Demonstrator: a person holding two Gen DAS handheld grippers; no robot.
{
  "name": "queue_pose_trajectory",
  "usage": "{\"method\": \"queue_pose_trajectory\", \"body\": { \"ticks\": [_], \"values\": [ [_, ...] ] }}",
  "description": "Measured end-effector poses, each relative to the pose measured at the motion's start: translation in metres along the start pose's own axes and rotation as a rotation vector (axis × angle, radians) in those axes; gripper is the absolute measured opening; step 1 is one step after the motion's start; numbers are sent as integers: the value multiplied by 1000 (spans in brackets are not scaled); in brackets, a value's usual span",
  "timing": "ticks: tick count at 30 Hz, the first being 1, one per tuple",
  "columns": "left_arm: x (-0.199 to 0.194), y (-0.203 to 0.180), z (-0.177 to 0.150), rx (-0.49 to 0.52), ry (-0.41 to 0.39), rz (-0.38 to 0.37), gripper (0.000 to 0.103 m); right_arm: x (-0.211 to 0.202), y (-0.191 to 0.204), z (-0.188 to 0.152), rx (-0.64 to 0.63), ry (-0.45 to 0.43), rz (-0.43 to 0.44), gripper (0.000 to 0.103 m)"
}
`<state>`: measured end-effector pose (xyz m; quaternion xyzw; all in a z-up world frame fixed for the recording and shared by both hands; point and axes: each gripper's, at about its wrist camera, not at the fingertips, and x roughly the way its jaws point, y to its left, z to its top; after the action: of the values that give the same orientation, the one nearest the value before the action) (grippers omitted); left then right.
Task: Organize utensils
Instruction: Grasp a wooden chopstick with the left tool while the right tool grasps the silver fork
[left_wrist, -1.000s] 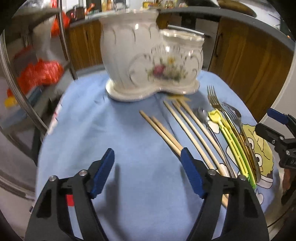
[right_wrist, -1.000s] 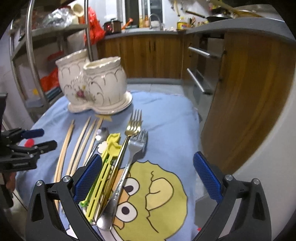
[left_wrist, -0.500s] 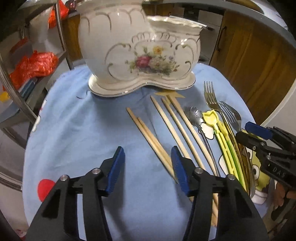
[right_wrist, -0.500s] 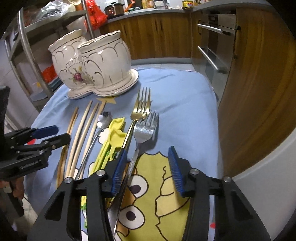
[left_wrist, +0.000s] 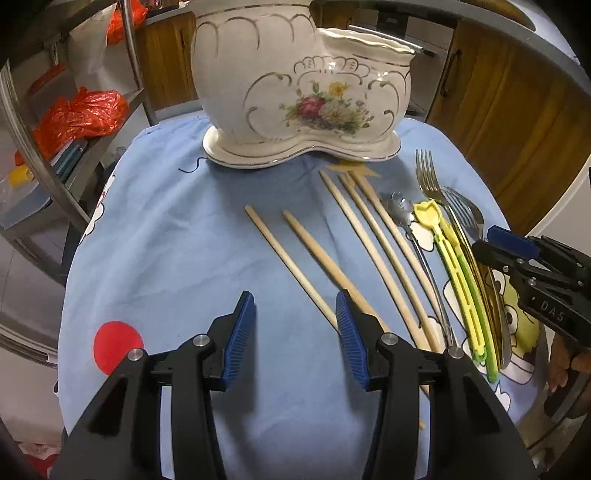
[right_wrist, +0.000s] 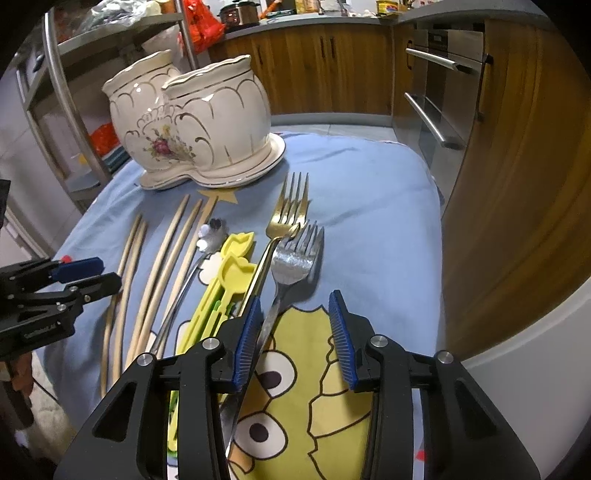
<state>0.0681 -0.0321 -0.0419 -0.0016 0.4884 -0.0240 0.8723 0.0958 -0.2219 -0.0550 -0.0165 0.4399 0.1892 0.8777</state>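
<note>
Both pairs of blue-padded fingers have just been closing and now stand at a middling gap, neither gripping anything. Left gripper (left_wrist: 293, 332): only bare cloth between the pads. Its right pad (left_wrist: 349, 332) sits over or against the nearer pale wooden chopsticks (left_wrist: 314, 258); contact cannot be told. Right gripper (right_wrist: 293, 332): the handle of the silver fork (right_wrist: 295, 258) passes just inside its left pad (right_wrist: 247, 332), with the far pad clear of it, so no pinch yet.

Since a second ago both wrists have dipped and come in closer; the cutlery now fills more of each view. My reading: each hand is lining up a first pick, left for a chopstick, right for the silver fork. Nothing has been lifted, so the sorting is barely begun.

Farther out on the light blue cartoon-print cloth (left_wrist: 166, 240), left to right in the left view: a second group of three longer wooden chopsticks (left_wrist: 369, 229), a slim steel spoon with a flower-shaped bowl (left_wrist: 397, 210), yellow and green plastic tongs (left_wrist: 454, 266), then a gold fork (right_wrist: 290, 210) beside the silver one. Beyond them stands the white two-pot ceramic utensil holder with gilt trim and a flower motif (left_wrist: 295, 92), upright, nothing visible in it.

Left view alone shows the chopstick pair splayed apart at their far tips, and the red dot on the cloth. Right view alone shows the holder's two separate mouths, the fork heads overlapping, and the yellow cartoon face under the fork handle. Each view catches the other gripper at its edge.
</note>
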Motion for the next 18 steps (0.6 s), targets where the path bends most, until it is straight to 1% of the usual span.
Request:
{"method": "queue_pose_trajectory", "body": {
  "ticks": [3, 5, 7, 8, 9, 10, 11, 15, 16, 17, 18],
  "values": [
    [6, 2, 5, -7, 21, -11, 46, 2, 1, 2, -3, 2, -4, 36],
    [11, -2, 10, 14, 15, 7, 45, 5, 0, 4, 2, -3, -1, 33],
    [15, -3, 13, 32, 3, 22, 39, 7, -2, 7, 20, -7, 9, 28],
    [17, -3, 17, 53, -4, 26, 31, 8, -3, 8, 30, -10, 21, 23],
    [17, -5, 18, 72, -7, 24, 22, 8, -4, 9, 37, -12, 27, 21],
    [18, -5, 21, 98, -8, 27, 20, 8, -3, 10, 37, -18, 26, 21],
    [18, -3, 22, 118, -6, 29, 14, 8, -2, 10, 35, -24, 22, 20],
    [17, 1, 23, 185, 1, 3, 5, -2, -2, 8, 13, -66, 19, 18],
    [14, 0, 21, 202, 2, 2, 5, -4, -2, 7, 12, -71, 20, 15],
    [12, 0, 18, 217, 8, -1, 5, -7, -3, 6, 10, -78, 22, 7],
    [11, 1, 17, 224, 12, -3, 5, -10, -4, 5, 9, -90, 22, 4]
  ]
}}
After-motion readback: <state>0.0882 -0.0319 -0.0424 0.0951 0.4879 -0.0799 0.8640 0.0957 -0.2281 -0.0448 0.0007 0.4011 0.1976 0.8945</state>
